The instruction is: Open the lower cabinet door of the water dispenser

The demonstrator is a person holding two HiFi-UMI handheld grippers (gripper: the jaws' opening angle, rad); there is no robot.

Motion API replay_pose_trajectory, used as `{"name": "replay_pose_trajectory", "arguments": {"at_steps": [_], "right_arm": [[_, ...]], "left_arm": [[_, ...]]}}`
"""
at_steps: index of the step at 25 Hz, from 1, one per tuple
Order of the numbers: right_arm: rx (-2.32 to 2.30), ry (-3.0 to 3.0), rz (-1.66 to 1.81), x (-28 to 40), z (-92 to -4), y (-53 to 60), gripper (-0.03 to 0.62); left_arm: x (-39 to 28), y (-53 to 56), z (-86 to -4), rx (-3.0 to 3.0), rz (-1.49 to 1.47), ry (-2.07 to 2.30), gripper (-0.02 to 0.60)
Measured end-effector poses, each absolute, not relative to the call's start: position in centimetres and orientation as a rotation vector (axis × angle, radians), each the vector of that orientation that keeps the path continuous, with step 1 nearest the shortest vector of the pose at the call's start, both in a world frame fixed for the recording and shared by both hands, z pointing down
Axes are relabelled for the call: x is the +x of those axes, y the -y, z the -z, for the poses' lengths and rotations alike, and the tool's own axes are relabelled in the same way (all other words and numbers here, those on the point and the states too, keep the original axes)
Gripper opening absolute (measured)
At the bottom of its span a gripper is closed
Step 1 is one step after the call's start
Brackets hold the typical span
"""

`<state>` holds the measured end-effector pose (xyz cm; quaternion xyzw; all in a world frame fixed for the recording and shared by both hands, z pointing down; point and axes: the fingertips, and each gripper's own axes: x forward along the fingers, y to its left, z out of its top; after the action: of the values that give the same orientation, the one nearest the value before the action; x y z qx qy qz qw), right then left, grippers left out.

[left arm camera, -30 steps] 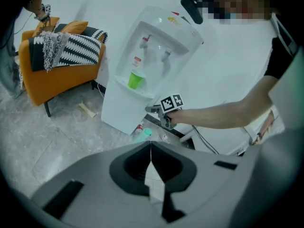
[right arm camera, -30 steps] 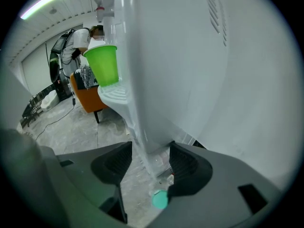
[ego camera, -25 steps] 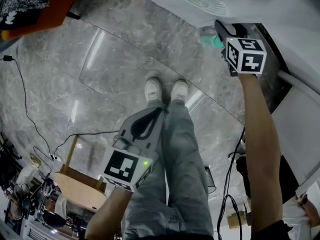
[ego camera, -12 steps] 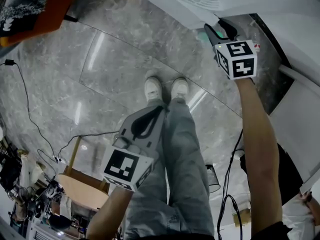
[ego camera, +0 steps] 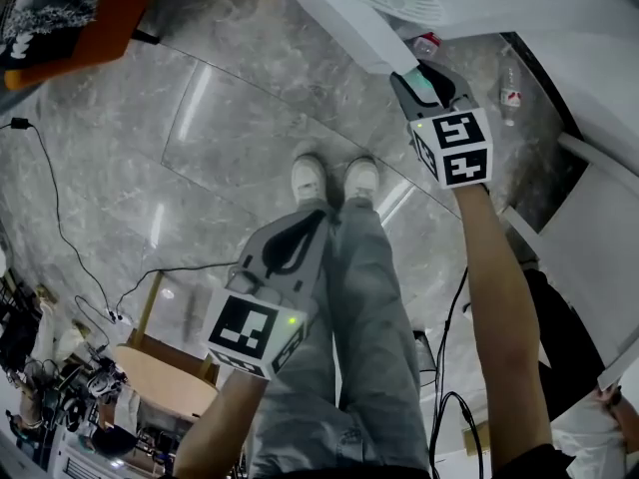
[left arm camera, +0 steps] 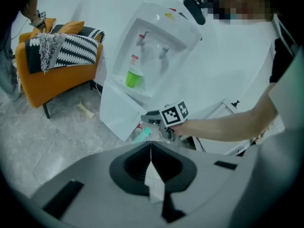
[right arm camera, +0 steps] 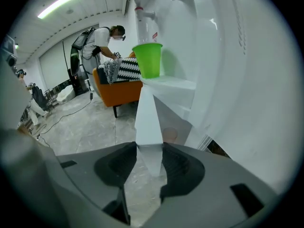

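Note:
The white water dispenser [left arm camera: 156,46] has a green cup [left arm camera: 133,78] on its drip tray. Its lower cabinet door [ego camera: 344,18] stands swung out from the body. In the right gripper view the door's free edge [right arm camera: 148,122] runs up between the two jaws. My right gripper [ego camera: 419,78] has just been closing and is shut on that edge; it also shows in the left gripper view [left arm camera: 148,118]. My left gripper [ego camera: 310,223] hangs over my legs, shut with nothing in it, well away from the dispenser.
A teal bottle [left arm camera: 141,135] and a clear bottle [ego camera: 511,93] lie on the floor by the opened cabinet. An orange chair [left arm camera: 61,65] with a striped cloth stands to the left. Cables [ego camera: 60,238] cross the marble floor. Another person [right arm camera: 102,44] bends over the chair.
In the head view my right gripper has moved left with the door edge, and the door has swung further out. The left gripper has stayed where it was.

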<state>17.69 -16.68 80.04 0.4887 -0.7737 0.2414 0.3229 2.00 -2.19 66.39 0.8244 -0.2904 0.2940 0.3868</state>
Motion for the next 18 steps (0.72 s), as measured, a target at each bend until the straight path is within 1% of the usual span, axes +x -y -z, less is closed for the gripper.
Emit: {"name": "replay_pose_trajectory", "arguments": {"at_steps": [10,18], "right_arm": [[1.242,2.063,-0.655,13.7,-80.0,15.2,0.170],[1.163,2.107,-0.671,9.5,-80.2,14.5,0.178]], "left_arm": [[0.1,3.0,-66.8,2.056,-0.714,0.796,0.011],[-2.1,3.6,-67.0,2.018,-0.680,0.853,0.011]]}}
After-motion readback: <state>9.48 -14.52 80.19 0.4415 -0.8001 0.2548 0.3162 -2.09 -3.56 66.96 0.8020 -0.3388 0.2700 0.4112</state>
